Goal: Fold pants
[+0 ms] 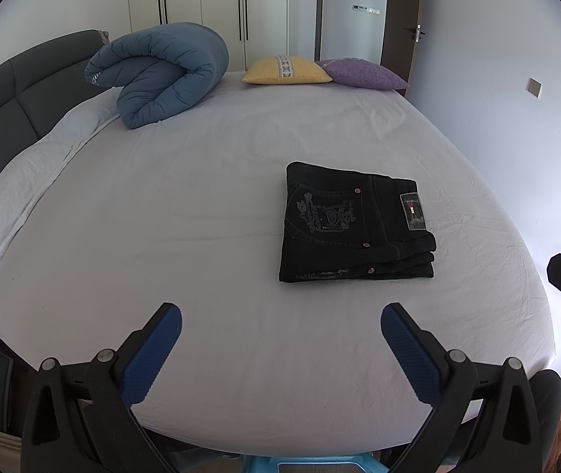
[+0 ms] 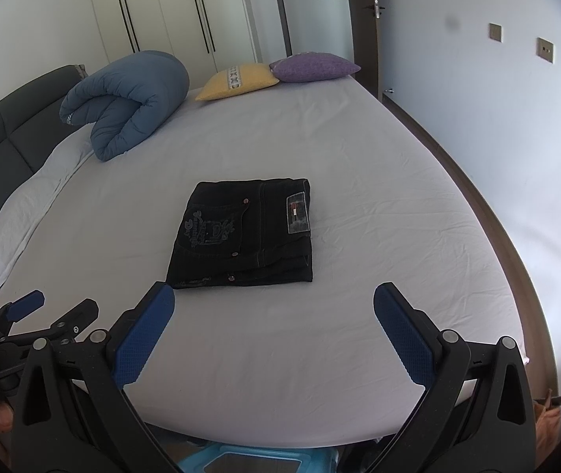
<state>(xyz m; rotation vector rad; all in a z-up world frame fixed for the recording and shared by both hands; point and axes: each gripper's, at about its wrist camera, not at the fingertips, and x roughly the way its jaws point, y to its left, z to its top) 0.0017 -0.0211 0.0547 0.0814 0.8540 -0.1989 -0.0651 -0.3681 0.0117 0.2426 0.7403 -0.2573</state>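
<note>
Because denim is thick, pants (image 1: 355, 222) likely heavy, stiff, not slippery; best hold at stacked edge facing grippers. Dark, folded into compact rectangle, embroidered pocket and label patch on top, on bed sheet (image 1: 201, 205). Fold looks finished. Left gripper (image 1: 280, 339) and right gripper (image 2: 274, 321) near pants, both spread wide, nothing held. Blue duvet (image 1: 162, 75) well beyond pants.

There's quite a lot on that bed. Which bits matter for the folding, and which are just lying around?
Part of the job:
black pants, already folded on the sheet
left tool, open
right tool, open

Just lying about:
rolled blue duvet
yellow cushion
purple cushion
white pillow
</note>
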